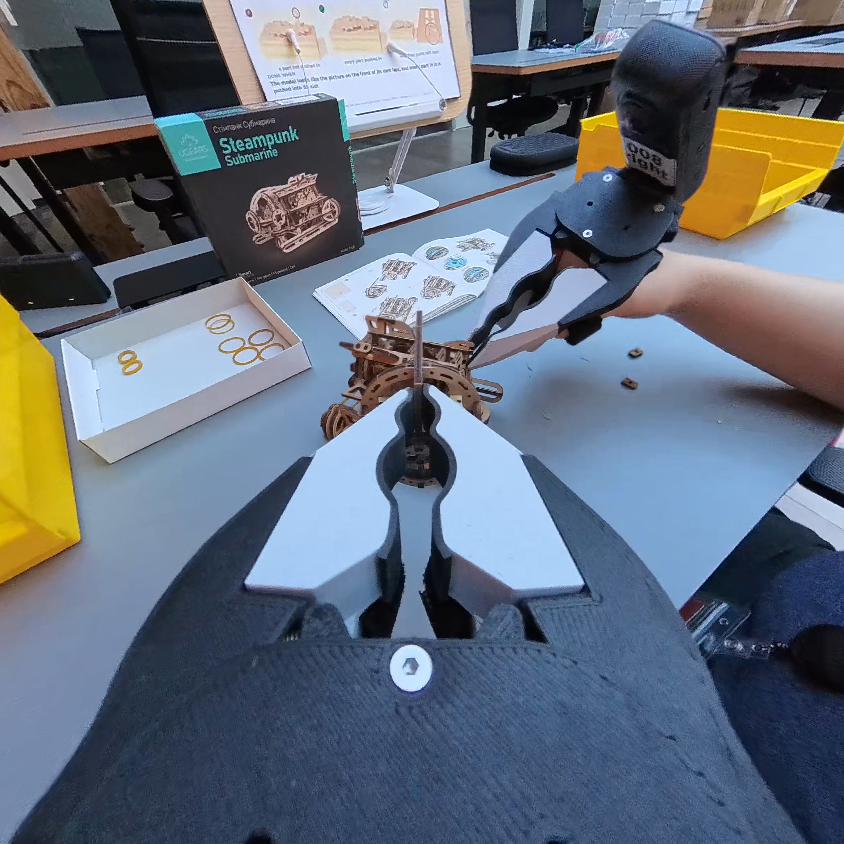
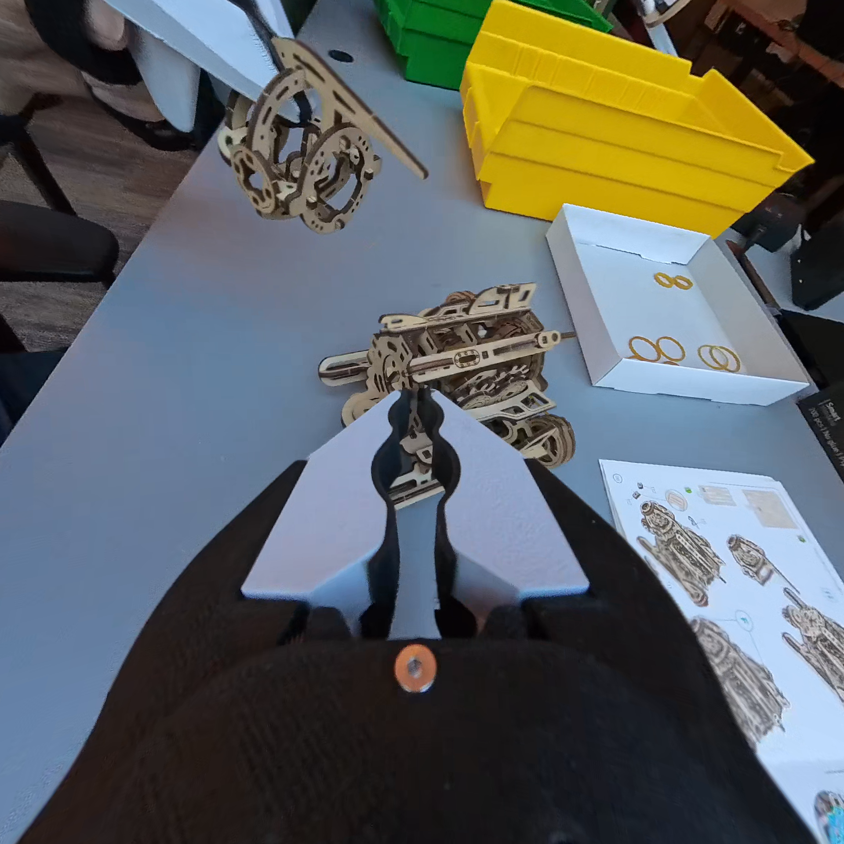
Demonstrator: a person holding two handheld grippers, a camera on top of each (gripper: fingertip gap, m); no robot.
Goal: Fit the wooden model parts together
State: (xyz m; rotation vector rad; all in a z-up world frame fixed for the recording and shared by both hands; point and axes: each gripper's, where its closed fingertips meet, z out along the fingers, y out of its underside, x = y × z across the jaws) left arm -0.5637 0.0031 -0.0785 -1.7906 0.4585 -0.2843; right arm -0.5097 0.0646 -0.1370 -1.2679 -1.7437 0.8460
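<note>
Matte grey table (image 2: 192, 411) | left gripper (image 1: 419, 396) jaws pinch ringed plywood drum (image 2: 297, 169) | right gripper (image 2: 416, 396) jaws nip slotted model (image 2: 479, 361)

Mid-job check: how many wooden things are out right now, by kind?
Ring assembly, held up: 1
Model body: 1
Small loose bits: 2
Total: 4
</note>
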